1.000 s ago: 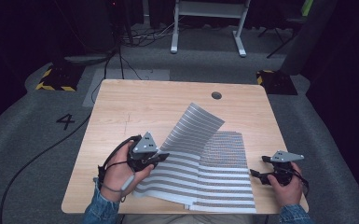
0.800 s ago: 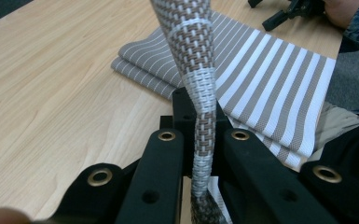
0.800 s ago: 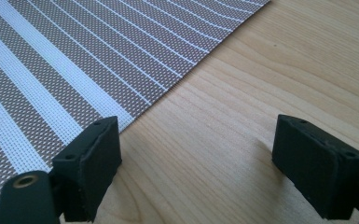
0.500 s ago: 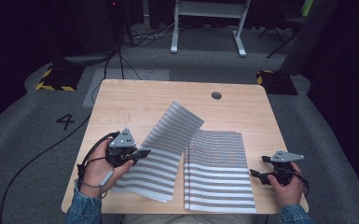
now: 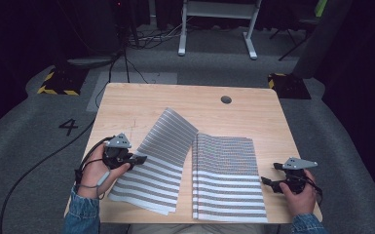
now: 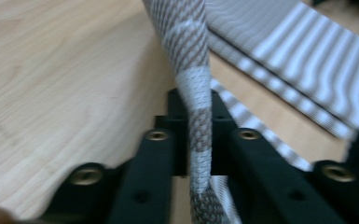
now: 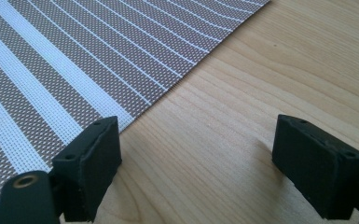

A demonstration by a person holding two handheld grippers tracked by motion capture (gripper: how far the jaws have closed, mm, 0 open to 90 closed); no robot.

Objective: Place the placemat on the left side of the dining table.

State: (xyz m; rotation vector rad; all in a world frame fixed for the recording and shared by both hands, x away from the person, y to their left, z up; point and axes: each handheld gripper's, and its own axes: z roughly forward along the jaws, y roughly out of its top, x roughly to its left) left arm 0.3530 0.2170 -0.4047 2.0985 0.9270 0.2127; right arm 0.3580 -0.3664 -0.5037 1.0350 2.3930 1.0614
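- Step: letting go of the left striped mat (image 5: 160, 156), which lies slantwise on the surface (image 5: 141, 97). The left gripper (image 5: 143, 158) has just been opening its fingers (image 6: 256, 154), and the mat's edge stands loose between them.
- Next move, as I judge it: draw the left gripper back clear without dragging that edge.
- Right gripper (image 5: 269, 174): fingers released, spread over bare wood beside the right striped mat (image 5: 226, 180).
- Count: two mats, two grippers, one surface.

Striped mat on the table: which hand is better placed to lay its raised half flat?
Left. The left tool has the striped mat edge between its just-opened jaws, at the half-raised flap. The right tool rests open beside the flat half.
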